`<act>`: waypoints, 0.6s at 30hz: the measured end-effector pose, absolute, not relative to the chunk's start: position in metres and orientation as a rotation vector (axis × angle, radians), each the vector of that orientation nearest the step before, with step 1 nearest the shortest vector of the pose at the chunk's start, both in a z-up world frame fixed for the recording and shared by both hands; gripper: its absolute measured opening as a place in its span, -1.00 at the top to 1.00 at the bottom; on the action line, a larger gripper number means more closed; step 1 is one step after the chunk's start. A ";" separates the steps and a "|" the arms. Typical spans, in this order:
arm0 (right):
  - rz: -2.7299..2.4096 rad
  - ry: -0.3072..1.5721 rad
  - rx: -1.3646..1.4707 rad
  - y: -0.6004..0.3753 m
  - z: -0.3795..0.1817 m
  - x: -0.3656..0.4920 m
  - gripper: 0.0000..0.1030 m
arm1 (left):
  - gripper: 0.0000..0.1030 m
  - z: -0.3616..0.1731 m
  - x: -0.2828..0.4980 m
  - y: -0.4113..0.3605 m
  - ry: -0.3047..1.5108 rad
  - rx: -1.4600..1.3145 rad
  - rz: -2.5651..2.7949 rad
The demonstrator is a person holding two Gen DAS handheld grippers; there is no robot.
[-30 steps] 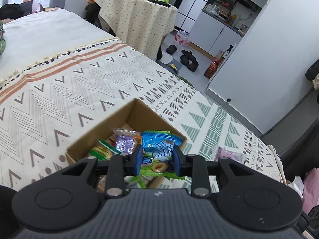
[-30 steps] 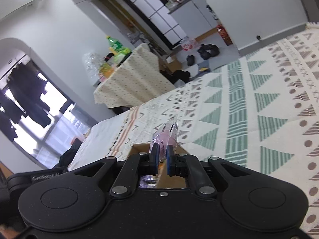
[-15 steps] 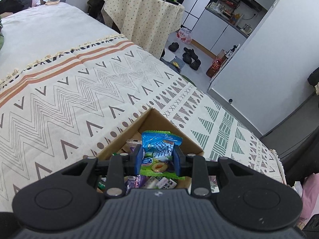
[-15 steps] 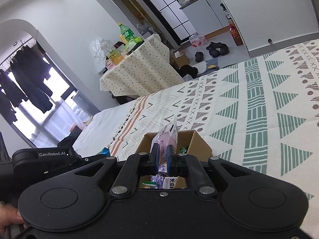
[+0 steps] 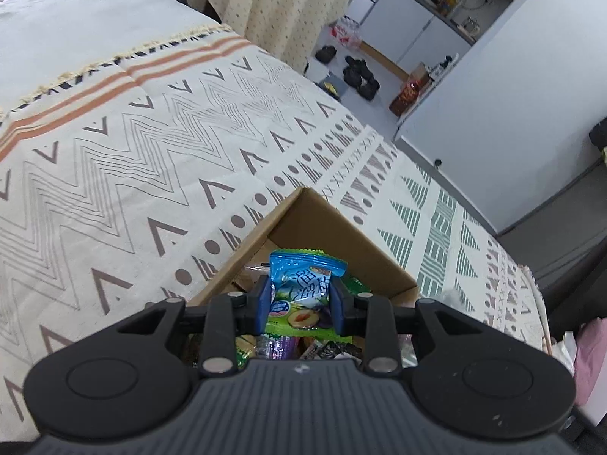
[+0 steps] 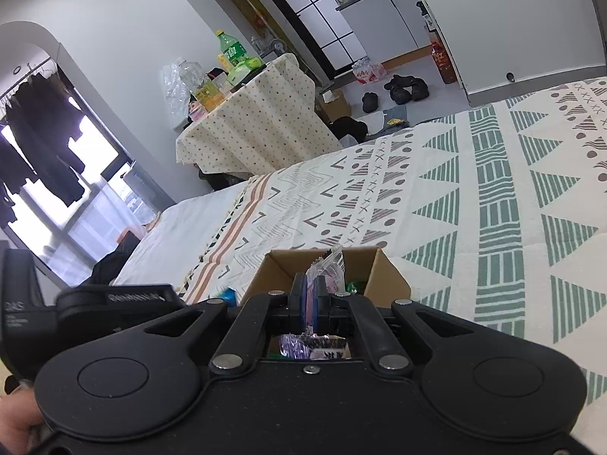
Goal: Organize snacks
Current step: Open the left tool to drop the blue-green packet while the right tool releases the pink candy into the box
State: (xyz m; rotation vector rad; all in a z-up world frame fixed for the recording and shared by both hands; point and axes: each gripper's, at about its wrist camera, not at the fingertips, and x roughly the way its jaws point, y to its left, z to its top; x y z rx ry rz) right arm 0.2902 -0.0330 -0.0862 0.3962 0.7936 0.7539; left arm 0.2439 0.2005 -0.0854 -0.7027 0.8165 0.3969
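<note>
Your left hand-held gripper [image 5: 299,305] is clamped on a glossy blue-and-green packet [image 5: 303,288] with crimped, zigzag-cut ends and a fruit print low on its face; both blue pads press its sides. The packet hangs over the open cardboard box [image 5: 322,223], a plain brown corrugated carton with a sharp far corner. Inside the box lie more crinkly wrappers [image 5: 273,345] in purple, green and dark foil, packed loosely.

Your right hand-held gripper [image 6: 310,299] has its pads drawn together on a thin pink packet [image 6: 330,269] of clear, shiny film, whose top edge sticks up past the fingertips. It also sits over the box [image 6: 390,276], just above its near rim. In this view the body of the left tool shows at the near left, close beside the box.

The box rests on a bed under a woven cotton spread [image 5: 132,159], cream with grey chevrons, dots, green triangles and an orange stripe near a fringed edge. Far beyond the bed stands a worktop [image 6: 261,121] draped in a dotted cream cloth, carrying a green bottle [image 6: 229,49] and other containers. Dark shoes [image 6: 402,91] lie on the grey floor by white cabinets. Dark clothes [image 6: 38,132] hang at the window on the far left.
</note>
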 end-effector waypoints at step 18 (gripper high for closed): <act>0.697 0.862 0.341 -0.001 -0.101 0.293 0.41 | -0.27 -0.091 0.248 0.228 0.894 -0.715 0.367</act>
